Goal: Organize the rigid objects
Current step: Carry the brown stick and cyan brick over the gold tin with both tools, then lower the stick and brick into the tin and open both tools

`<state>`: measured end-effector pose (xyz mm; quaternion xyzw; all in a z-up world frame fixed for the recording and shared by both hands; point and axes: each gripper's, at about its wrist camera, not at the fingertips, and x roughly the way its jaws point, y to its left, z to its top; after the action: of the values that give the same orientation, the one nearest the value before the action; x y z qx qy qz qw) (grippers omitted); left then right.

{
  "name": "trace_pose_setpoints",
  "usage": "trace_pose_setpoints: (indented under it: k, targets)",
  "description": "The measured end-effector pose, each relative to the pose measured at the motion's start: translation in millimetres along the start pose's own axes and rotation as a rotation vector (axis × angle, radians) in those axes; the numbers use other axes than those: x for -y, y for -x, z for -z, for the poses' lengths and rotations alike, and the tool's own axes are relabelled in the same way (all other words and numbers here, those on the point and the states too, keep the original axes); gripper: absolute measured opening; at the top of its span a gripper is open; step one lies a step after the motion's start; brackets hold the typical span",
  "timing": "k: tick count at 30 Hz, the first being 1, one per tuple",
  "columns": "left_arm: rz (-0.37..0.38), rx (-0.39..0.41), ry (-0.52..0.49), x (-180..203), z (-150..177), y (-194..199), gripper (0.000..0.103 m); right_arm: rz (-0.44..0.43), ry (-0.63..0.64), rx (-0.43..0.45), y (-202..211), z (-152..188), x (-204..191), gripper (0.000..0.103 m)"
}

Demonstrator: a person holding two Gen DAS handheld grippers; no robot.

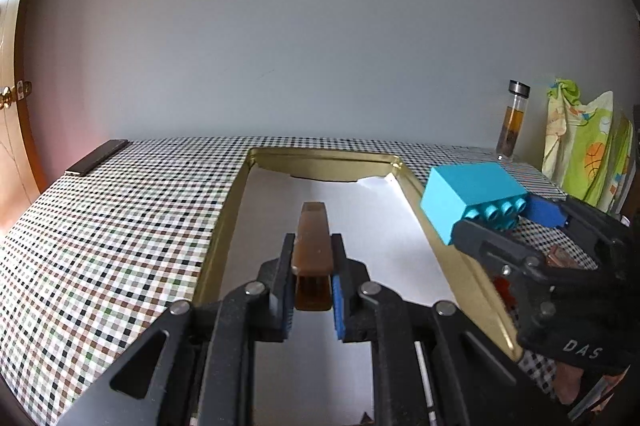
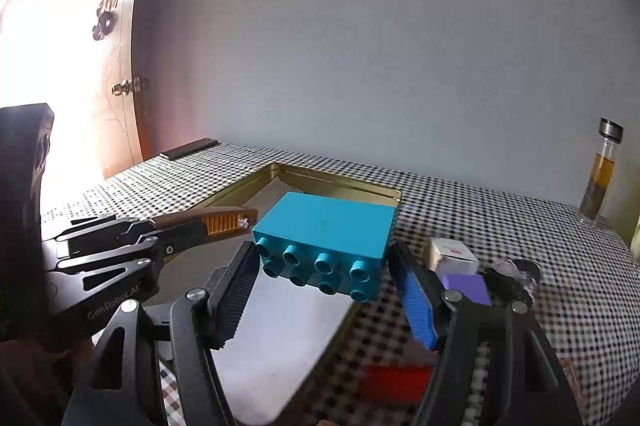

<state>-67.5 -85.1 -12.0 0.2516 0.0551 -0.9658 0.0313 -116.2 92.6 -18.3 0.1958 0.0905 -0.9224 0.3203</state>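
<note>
**Both grippers loaded over the tin**

Left gripper clamped on brown clip, held above the tin tray. Right gripper clamped on teal brick, over tray's right rim. Checked tablecloth, grey wall behind. Tray holds white paper. Beyond tray: glass bottle; right of it, purple block.
</note>
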Motion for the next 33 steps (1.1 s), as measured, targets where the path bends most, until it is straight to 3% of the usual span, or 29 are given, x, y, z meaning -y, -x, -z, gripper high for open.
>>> trace_pose_setpoints:
  k: [18,33]
  targets:
    - [-0.015,-0.058,-0.005,-11.9,-12.8,-26.5,0.013,-0.008,0.025,-0.105,-54.1,-11.2,-5.2,0.069]
    - [-0.011,-0.121,-0.012,-10.6,-15.4,-50.4,0.013,-0.013,0.045,-0.164,-67.8,-10.3,-0.1,0.069]
